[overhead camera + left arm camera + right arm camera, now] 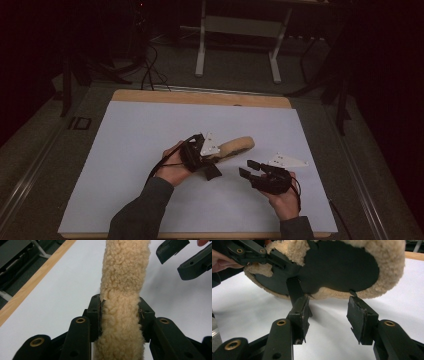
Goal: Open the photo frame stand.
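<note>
Left hand-held gripper (120,315): clamped on fleecy slipper (123,277) – above tabletop (140,135)
Right hand-held gripper (328,312): jaws apart, empty – just beside slipper's sole

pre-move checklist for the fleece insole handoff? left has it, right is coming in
1. Left gripper clamped on the fleece insole: ok, pads press both sides.
2. Insole off the white table cover: ok, it is held on edge with a shadow under it.
3. Right gripper open: ok, nothing between its pads.
4. Right gripper lined up with the insole edge: cannot tell, it sits just below.
5. Grippers apart: ok, gap visible from the high view.
</note>
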Tool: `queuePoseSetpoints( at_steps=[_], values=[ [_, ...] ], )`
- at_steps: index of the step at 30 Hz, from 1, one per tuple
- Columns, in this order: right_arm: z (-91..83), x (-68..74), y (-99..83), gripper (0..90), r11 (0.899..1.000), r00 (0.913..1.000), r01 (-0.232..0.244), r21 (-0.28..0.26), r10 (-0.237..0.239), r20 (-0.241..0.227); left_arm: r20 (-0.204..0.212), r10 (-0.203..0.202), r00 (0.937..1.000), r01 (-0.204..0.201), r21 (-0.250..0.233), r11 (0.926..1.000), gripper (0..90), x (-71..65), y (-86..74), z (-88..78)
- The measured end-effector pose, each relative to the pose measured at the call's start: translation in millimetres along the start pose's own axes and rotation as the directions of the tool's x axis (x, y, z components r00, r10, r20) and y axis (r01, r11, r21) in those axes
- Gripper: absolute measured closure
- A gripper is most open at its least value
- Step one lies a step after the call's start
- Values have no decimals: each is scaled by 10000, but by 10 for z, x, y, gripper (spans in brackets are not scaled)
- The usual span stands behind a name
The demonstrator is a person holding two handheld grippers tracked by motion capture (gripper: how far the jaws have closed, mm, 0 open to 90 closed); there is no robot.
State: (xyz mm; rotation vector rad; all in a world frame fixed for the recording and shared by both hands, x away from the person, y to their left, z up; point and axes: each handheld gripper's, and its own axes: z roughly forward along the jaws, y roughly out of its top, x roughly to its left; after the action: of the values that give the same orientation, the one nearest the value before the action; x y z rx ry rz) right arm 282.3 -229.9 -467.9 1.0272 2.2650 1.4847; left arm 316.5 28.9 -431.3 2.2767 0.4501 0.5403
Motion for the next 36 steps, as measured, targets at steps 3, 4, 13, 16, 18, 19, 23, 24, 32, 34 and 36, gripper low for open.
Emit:
queuePoseSetpoints(
  at_steps=[3, 4, 13, 16, 18, 19, 23, 24, 32, 34, 36],
  values=[
    [-9, -4, -6, 518, 10000, 10000, 26, 34, -26, 23, 51, 51, 10000, -52, 89, 9999, 650, -2, 12, 19],
    [-11, -7, -9, 518, 10000, 10000, 14, 27, -14, 22, 72, 65, 10000, -65, 99, 9999, 650, -3, 16, 26],
    [5, -26, -38, 518, 9999, 10000, -52, 108, 51, 77, 675, 694, 9953, -731, 536, 9959, 650, -36, 77, 103],
    [10, -26, -45, 518, 9999, 9999, -81, 139, 80, 76, 677, 678, 9954, -724, 675, 9951, 647, -41, 95, 134],
    [13, -24, -47, 518, 9998, 10000, -68, 162, 67, 70, 658, 641, 9958, -692, 785, 9945, 646, -47, 112, 163],
    [14, -24, -47, 518, 9998, 10000, -65, 164, 64, 55, 636, 664, 9958, -719, 882, 9935, 644, -55, 125, 182],
    [19, -26, -53, 518, 9998, 10000, -70, 193, 69, 62, 463, 819, 9956, -877, 1427, 9859, 635, -112, 194, 282],
    [18, -28, -54, 518, 9998, 10000, -44, 208, 43, 73, 464, 842, 9954, -906, 1579, 9833, 633, -130, 211, 311],
    [15, -12, -68, 515, 9959, 9989, 414, 807, -429, 174, 437, 585, 9973, -666, 2156, 9742, 574, -200, 277, 406],
    [14, -10, -75, 513, 9937, 9981, 556, 971, -578, 201, 608, 206, 9979, -331, 2123, 9766, 511, -181, 270, 378],
    [11, -17, -81, 511, 9921, 9975, 623, 1086, -654, 251, 615, 150, 9980, -275, 2067, 9780, 471, -174, 237, 352]
  ],
)
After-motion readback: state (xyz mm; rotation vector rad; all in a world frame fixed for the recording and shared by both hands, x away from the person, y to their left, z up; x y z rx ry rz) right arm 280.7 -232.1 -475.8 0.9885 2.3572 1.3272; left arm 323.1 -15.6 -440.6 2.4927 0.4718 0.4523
